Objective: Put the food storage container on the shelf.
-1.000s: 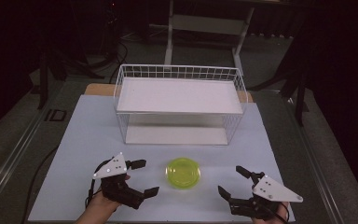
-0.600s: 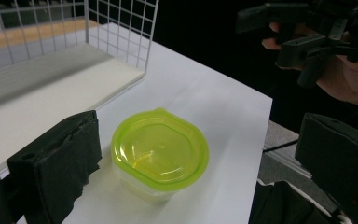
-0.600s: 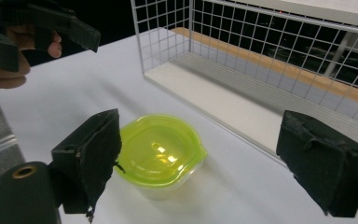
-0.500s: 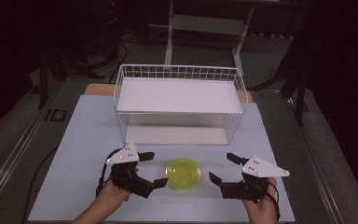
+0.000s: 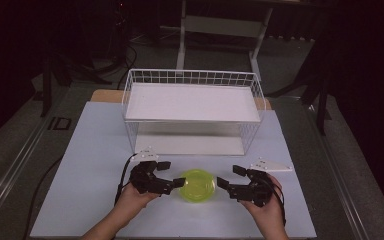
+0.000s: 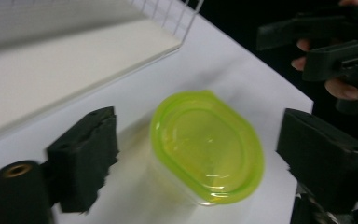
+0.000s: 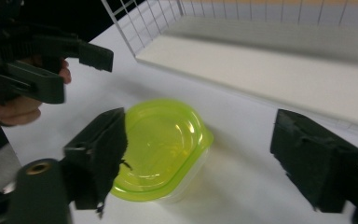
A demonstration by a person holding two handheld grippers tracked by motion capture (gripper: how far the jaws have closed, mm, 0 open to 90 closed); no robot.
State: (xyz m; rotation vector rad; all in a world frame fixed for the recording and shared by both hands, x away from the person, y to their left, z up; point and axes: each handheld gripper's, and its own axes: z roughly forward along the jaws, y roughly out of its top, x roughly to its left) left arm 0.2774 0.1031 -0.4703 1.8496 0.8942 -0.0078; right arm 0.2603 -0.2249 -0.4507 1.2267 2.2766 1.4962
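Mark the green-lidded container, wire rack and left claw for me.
green-lidded container (image 5: 197, 185): high view, centre of the lid.
wire rack (image 5: 192, 77): high view, back rim of the upper tier.
left claw (image 5: 172, 174): high view, midway between its fingertips.

Both handheld tools are black. The left gripper (image 5: 174, 174) and the right gripper (image 5: 228, 176) each carry a pale grey three-cornered plate on top and trail a thin black cable. Their fingers (image 6: 85, 156) are blocky black pads with rough, frayed foam edges. A round black knob with a brass-coloured centre sits beside them. The forearms are bare, without sleeves.
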